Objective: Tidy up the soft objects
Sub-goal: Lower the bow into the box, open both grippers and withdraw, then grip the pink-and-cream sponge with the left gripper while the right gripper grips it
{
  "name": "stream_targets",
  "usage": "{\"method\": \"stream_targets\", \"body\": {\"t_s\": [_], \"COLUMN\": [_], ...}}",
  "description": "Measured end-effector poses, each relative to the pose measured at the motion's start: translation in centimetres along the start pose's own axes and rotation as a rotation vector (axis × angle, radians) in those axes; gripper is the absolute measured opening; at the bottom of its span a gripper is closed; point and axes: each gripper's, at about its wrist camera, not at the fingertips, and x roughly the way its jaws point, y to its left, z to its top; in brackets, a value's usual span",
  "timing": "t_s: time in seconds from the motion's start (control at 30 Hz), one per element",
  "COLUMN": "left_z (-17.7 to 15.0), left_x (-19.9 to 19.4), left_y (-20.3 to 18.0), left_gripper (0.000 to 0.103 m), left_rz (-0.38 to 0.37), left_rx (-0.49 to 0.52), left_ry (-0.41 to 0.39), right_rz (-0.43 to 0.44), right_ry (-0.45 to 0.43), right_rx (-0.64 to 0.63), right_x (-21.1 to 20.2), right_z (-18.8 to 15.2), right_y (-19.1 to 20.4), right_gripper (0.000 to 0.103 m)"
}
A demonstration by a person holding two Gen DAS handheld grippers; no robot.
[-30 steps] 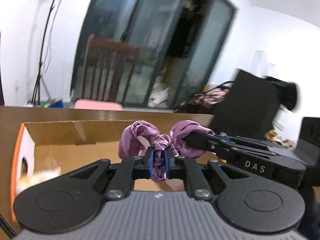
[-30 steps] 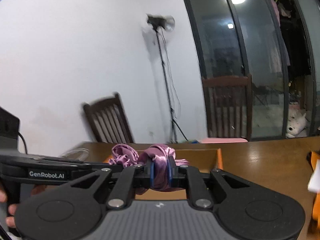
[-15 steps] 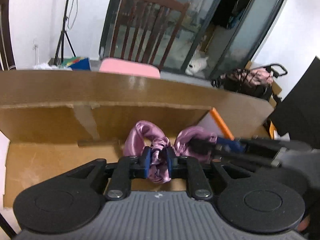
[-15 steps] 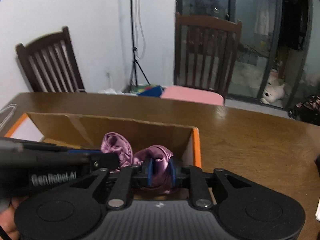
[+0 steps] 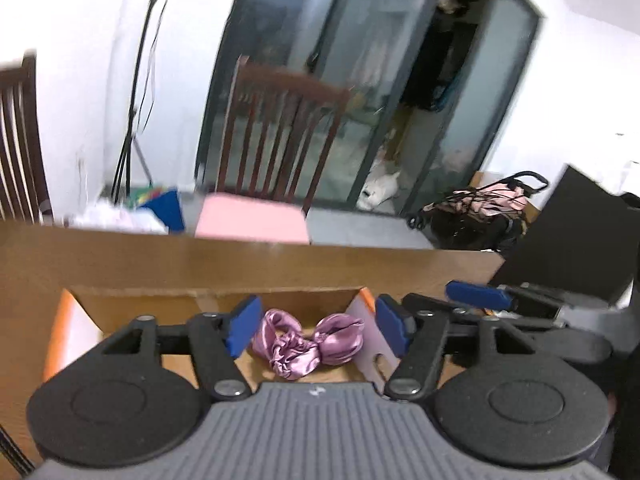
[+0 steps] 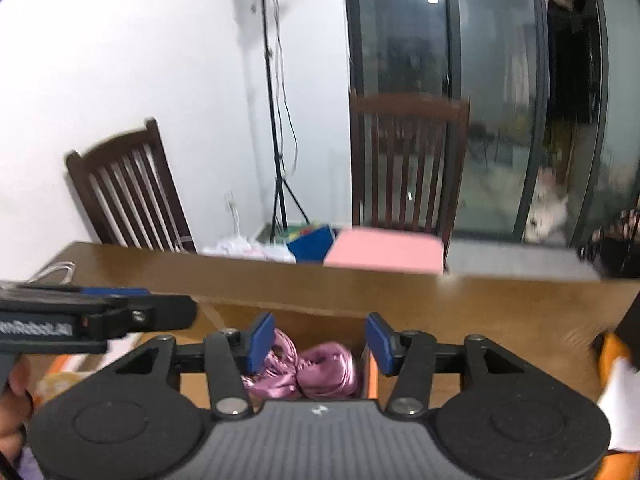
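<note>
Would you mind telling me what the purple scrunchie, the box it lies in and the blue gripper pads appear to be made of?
Purple scrunchie: likely satin or silky fabric, with glossy highlights on gathered folds. Box: corrugated cardboard by the look, matte brown walls with a rough-cut rim and orange outer edge. Blue pads of the left hand-held gripper: probably rubber or soft plastic, matte; the blur leaves this open.

Crumpled purple satin scrunchie (image 5: pixel 307 342) lies loose inside the cardboard box (image 5: pixel 160 300).
</note>
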Motion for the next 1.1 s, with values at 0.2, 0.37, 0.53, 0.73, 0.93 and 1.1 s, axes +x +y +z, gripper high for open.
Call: {"method": "stream_targets", "body": {"t_s": [0.2,0.37,0.53,0.73,0.93,1.1], "left_z": [-0.9,-4.7,-10.6,-19.7,-29.1,-32.2], "left_x": [-9.9,-16.1,-21.7,-27.3,-30.3,-29.4], "left_y": [-2.3,-2.7,-3.4,-4.3,-4.6,-4.1], "left_gripper": [0.080,0.083,0.088,0.097,0.099,0.099], "left_rz": [0.069,0.118,0.179,0.126,0.133,0.085], "left_rx": [0.176,0.219,0.238,0.244,0.203,0.157], "left_ry": [-0.102,-0.131,-0.193,-0.256,-0.294,-0.195], "right_rz": [0.037,0.062,0.100,0.169,0.205,0.231], "right_ry": [-0.067,-0.128,-0.181,-0.214,-0.183,-0.143], "right_rx": [-0.069,-0.091,-0.074,-0.091,-0.074,-0.001], "right_x": [-9.6,-16.5,-22.0,-26.6,-28.4,-28.9], "right_z": [0.3,-1.7,-5.7,-14.8,-25.2,-30.5], "right_y": [0.9,1.7,2.7,5.4,7.9,8.4], "right_gripper": [0.068,0.074,0.078,0.085,0.087,0.087]}}
